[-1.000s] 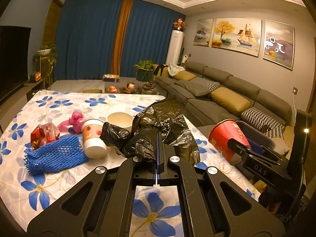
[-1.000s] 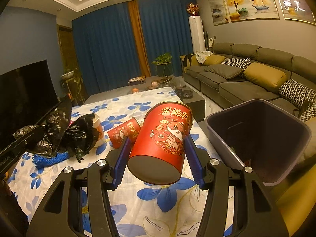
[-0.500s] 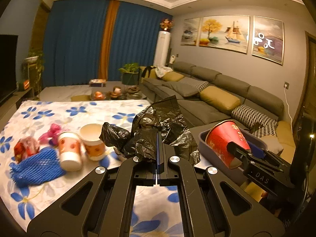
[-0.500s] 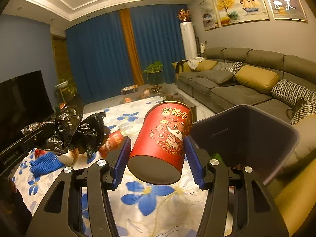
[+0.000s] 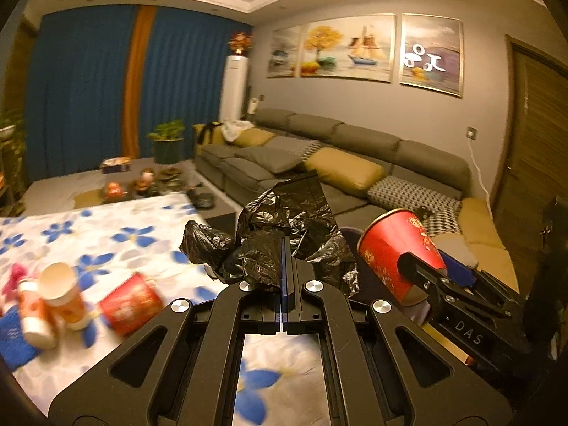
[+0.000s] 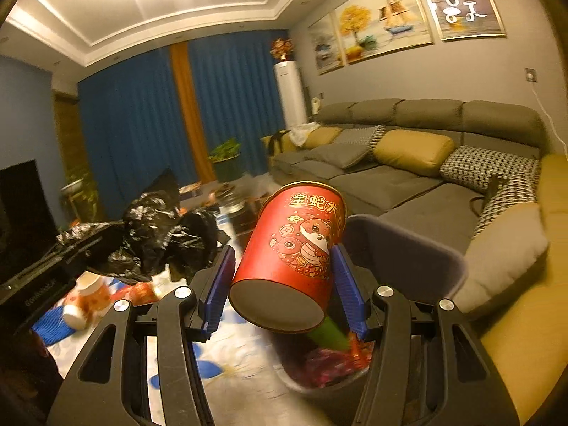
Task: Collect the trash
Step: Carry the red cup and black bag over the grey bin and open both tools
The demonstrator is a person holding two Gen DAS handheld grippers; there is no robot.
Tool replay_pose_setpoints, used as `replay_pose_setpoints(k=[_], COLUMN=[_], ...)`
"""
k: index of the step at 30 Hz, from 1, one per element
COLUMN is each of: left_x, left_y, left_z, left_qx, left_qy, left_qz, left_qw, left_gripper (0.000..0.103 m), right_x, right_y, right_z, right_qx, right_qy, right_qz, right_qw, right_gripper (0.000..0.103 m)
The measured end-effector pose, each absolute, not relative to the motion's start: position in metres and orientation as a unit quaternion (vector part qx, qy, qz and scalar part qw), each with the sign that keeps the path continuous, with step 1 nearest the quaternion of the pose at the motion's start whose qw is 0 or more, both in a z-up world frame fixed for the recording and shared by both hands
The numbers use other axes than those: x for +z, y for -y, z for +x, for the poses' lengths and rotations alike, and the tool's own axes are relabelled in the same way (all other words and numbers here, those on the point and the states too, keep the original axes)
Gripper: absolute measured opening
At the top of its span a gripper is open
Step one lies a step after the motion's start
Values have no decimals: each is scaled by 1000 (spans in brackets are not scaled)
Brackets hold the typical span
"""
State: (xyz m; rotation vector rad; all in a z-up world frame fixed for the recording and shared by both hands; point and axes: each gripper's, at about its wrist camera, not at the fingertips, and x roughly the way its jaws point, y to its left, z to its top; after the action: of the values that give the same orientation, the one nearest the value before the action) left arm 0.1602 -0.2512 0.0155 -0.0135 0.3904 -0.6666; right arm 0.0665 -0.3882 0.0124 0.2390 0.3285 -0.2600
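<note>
A warmly lit living room, seen from 2 cameras mounted on handheld grippers. The right gripper (image 6: 282, 285) has its jaws partly open and clamped on a large red paper cup (image 6: 296, 248), tilted with its dark base toward the camera. The cup hangs above the open mouth of a grey trash bin (image 6: 419, 248) standing beside the bench (image 5: 106, 227), in front of a long grey sofa (image 6: 390, 142). Inside the bin, some trash already lies at the bottom (a green piece and red and purple scraps, too blurred to name).

The left gripper (image 5: 284, 269) has its jaws fully closed, pinching a crumpled black plastic bag (image 5: 284, 227) held in the air over the bench's edge, just beside the cup and near the bin.

The task looks roughly midway. 2 pieces are in hand and appear ready to be dropped into the bin, though neither is released yet. Several pieces are left on the flower-patterned bench: a small red cup (image 5: 131, 303) lying on its side, 2 pale paper cups (image 5: 58, 293) close together, a blue foam net (image 5: 12, 333) and something pink at the far left edge. These would each need another trip.
</note>
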Motion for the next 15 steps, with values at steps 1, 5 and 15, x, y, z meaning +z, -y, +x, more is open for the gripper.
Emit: replay_pose_setpoints(k=[1, 5, 15], left_x=[14, 2, -18], left_y=[262, 293, 335], left_z=[162, 172, 188], left_qx=[-333, -354, -388], left_qy=[-191, -203, -222], left_qz=[-4, 1, 0], left_qw=[923, 913, 894], left_gripper=[0, 0, 0], right_x=[13, 13, 13], right_y=[394, 414, 442], right_z=[65, 55, 60], right_qx=[-135, -157, -176], right_qy=[-160, -152, -147], right_qz=[120, 127, 127], right_qw=[970, 968, 965], right_gripper=[55, 55, 55])
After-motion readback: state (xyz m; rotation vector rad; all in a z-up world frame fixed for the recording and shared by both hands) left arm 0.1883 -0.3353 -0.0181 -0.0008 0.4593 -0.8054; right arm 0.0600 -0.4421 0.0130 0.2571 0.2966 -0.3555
